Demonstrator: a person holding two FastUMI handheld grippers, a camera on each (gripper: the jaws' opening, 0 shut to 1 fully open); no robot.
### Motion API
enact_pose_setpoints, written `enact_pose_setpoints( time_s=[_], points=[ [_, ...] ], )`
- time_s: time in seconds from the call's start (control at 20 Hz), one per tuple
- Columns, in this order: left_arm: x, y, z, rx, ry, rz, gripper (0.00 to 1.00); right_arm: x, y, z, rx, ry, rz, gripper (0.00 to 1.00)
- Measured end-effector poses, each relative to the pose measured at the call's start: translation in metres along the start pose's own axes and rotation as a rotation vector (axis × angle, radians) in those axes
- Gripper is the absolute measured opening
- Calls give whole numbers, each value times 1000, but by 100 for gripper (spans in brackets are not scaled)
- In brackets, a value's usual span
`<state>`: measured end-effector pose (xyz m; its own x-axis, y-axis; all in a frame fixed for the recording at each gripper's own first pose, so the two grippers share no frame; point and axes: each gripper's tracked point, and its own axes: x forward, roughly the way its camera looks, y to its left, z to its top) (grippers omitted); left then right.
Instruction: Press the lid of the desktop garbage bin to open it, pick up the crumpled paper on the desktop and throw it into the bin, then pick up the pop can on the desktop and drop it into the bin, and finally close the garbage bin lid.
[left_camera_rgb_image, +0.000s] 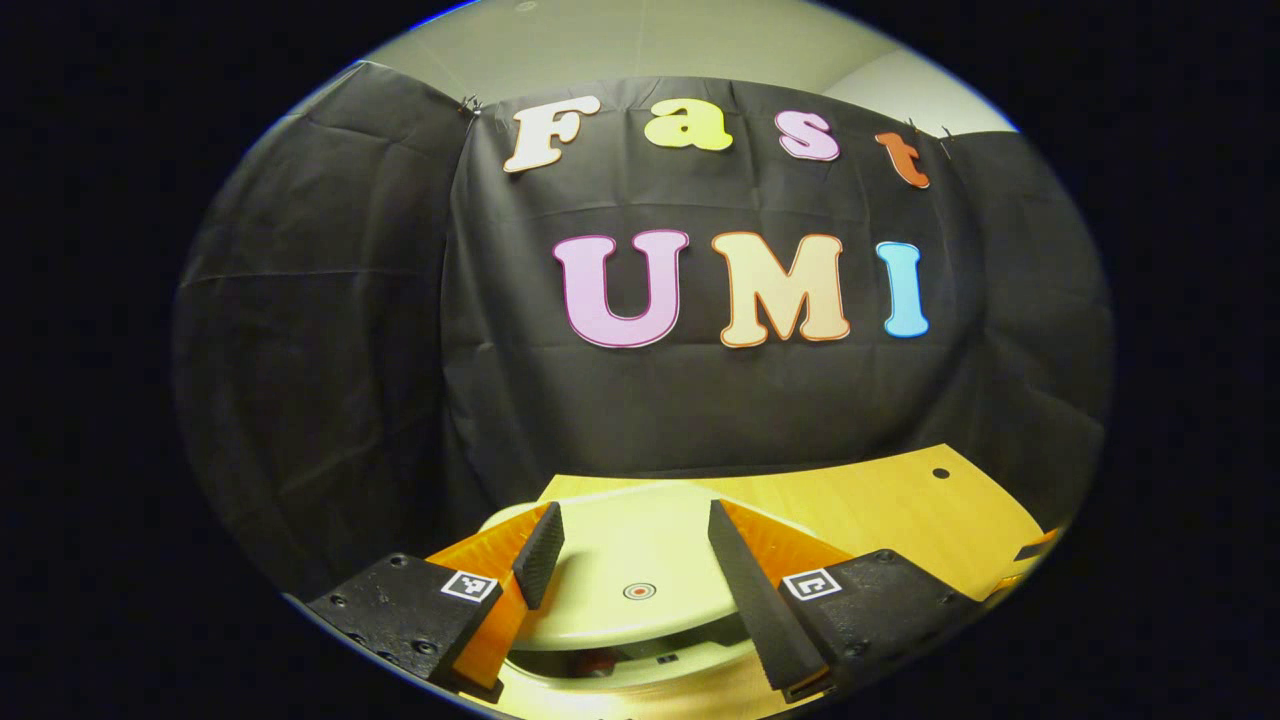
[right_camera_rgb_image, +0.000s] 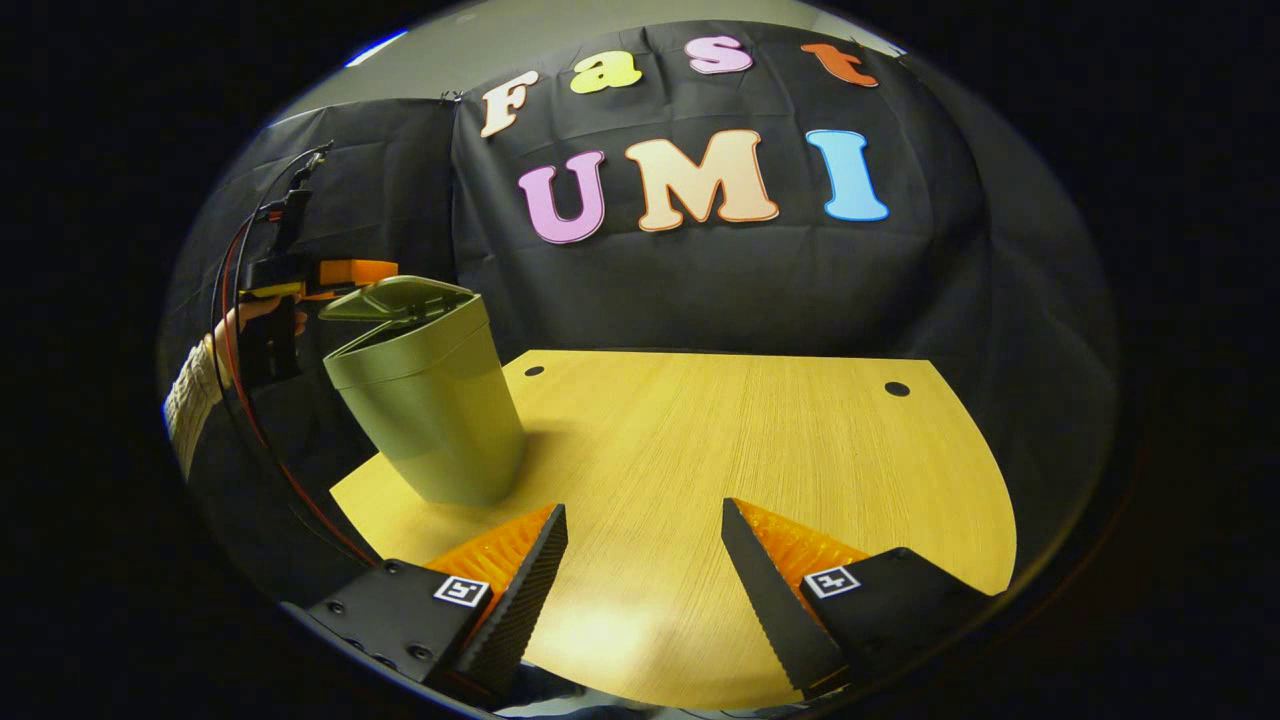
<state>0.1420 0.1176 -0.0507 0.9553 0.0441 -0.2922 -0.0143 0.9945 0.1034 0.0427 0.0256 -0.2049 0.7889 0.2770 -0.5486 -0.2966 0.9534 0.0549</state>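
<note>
Right now my left claw (left_camera_rgb_image: 636, 570) hangs just above the bin lid (left_camera_rgb_image: 620, 560), fingers apart, nothing held — lid (right_camera_rgb_image: 395, 298) tilted half up. Right claw (right_camera_rgb_image: 645, 590) spread over bare surface (right_camera_rgb_image: 760, 440); bin (right_camera_rgb_image: 430, 420) sits off to its left — left claw is nearer for closing.

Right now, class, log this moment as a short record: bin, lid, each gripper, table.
bin: green desktop bin standing upright near the table's left edge in the right gripper view
lid: lid tilted, partly open, gap under it
left gripper: left gripper open, just above the lid; a hand holds it
right gripper: right gripper open, holding nothing, over the table
table: wooden table
</note>
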Motion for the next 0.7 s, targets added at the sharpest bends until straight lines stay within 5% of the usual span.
enact_pose_setpoints(
  time_s=[0.2, 0.7],
  points=[
    [-3, 4, -28, -2, 9, 84, 90, 1, -3, 1, -7, 9, 13, 94],
    [-4, 3, -39, -31, -86, 127, 94, 3, -14, -4, -41, 26, 35, 98]
  ],
)
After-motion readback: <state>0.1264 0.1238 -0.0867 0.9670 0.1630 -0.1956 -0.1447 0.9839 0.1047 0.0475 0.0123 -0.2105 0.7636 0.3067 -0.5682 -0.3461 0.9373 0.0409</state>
